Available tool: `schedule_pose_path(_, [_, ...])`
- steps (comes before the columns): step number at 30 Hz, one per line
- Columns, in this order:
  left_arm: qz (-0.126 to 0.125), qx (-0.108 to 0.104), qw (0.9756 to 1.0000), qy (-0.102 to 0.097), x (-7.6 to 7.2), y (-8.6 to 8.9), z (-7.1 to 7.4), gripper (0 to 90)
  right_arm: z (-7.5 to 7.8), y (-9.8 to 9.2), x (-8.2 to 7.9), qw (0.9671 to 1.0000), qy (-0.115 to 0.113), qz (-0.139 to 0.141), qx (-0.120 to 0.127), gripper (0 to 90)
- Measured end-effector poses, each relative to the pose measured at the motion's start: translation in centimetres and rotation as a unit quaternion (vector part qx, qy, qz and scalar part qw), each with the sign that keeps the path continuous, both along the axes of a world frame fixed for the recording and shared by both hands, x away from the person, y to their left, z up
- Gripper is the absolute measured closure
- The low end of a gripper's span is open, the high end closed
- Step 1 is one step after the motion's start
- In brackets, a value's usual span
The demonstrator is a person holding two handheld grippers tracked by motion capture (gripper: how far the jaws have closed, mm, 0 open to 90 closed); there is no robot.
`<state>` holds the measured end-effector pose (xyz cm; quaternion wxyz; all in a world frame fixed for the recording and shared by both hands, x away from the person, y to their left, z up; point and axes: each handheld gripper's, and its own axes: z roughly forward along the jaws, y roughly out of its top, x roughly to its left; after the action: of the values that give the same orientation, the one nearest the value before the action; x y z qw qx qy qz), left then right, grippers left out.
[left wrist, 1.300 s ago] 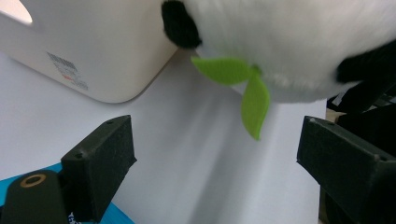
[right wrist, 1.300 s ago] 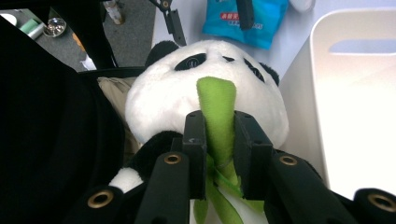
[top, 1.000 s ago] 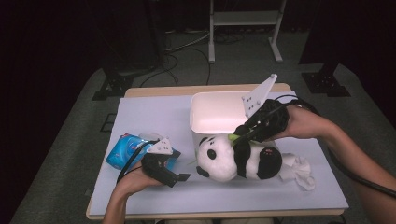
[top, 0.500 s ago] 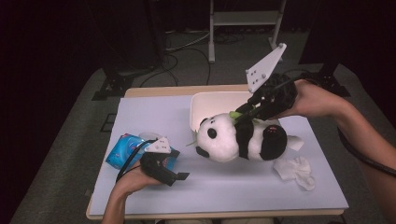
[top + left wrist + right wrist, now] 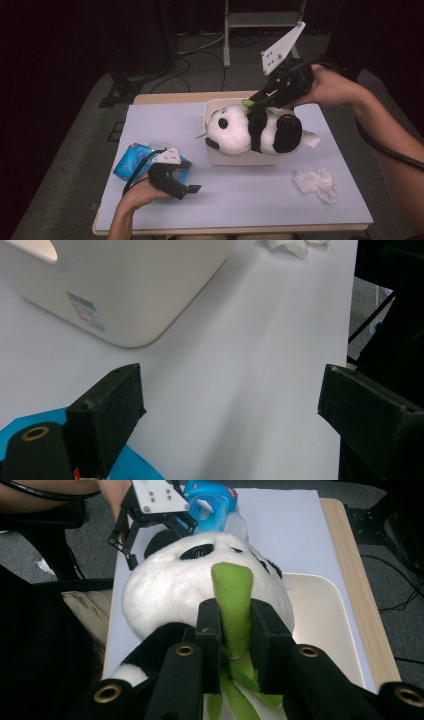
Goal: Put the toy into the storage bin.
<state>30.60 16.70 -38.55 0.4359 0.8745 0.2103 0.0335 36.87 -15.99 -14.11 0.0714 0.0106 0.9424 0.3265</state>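
A black-and-white panda plush (image 5: 250, 132) hangs over the white tub (image 5: 240, 159), lifted off the table. My right gripper (image 5: 255, 102) is shut on the green bamboo sprig (image 5: 232, 590) sewn at the panda's (image 5: 170, 590) neck, with the pads pressing on both sides of it. My left gripper (image 5: 185, 187) rests low at the front left of the table. Its jaws stand wide open over bare table (image 5: 230, 405), with nothing between them. A blue packet (image 5: 131, 161) lies just behind that left hand.
A crumpled white tissue (image 5: 315, 182) lies on the lilac table cover at the front right. The tub's wall (image 5: 125, 290) stands a short way ahead of the left jaws. Cables and a metal stand are on the dark floor beyond the table.
The right gripper has risen with the panda and carried it back from the table in front of the tub to above it. The left hand has stayed put.
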Motion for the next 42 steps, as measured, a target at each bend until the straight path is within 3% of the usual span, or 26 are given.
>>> schedule_pose_path(11, [-0.001,0.003,1.0000,0.005,0.1,0.0,-0.2,10.5,-0.2,0.4,3.6,0.9998,0.008,-0.018,-0.009,75.3])
schedule_pose_path(13, [-0.001,-0.005,1.0000,0.007,0.1,0.2,-0.2,10.5,-0.4,0.5,4.2,0.9997,0.007,-0.021,-0.012,75.3])
schedule_pose_path(18, [-0.003,0.002,1.0000,0.004,0.0,0.2,-0.1,10.5,-0.8,0.8,5.7,0.9996,0.010,-0.024,-0.013,75.2])
schedule_pose_path(27, [-0.006,-0.006,0.9999,0.009,0.1,0.4,-0.4,10.5,-1.7,0.7,7.6,0.9990,0.022,-0.034,-0.018,75.2])
schedule_pose_path(35, [-0.009,-0.003,0.9999,0.012,0.2,0.3,-0.5,10.5,-3.5,0.8,9.2,0.9982,0.038,-0.039,-0.027,75.2])
schedule_pose_path(42, [-0.009,0.000,0.9999,0.013,0.3,0.3,-0.5,10.4,-4.1,0.9,9.9,0.9976,0.040,-0.045,-0.035,75.2])
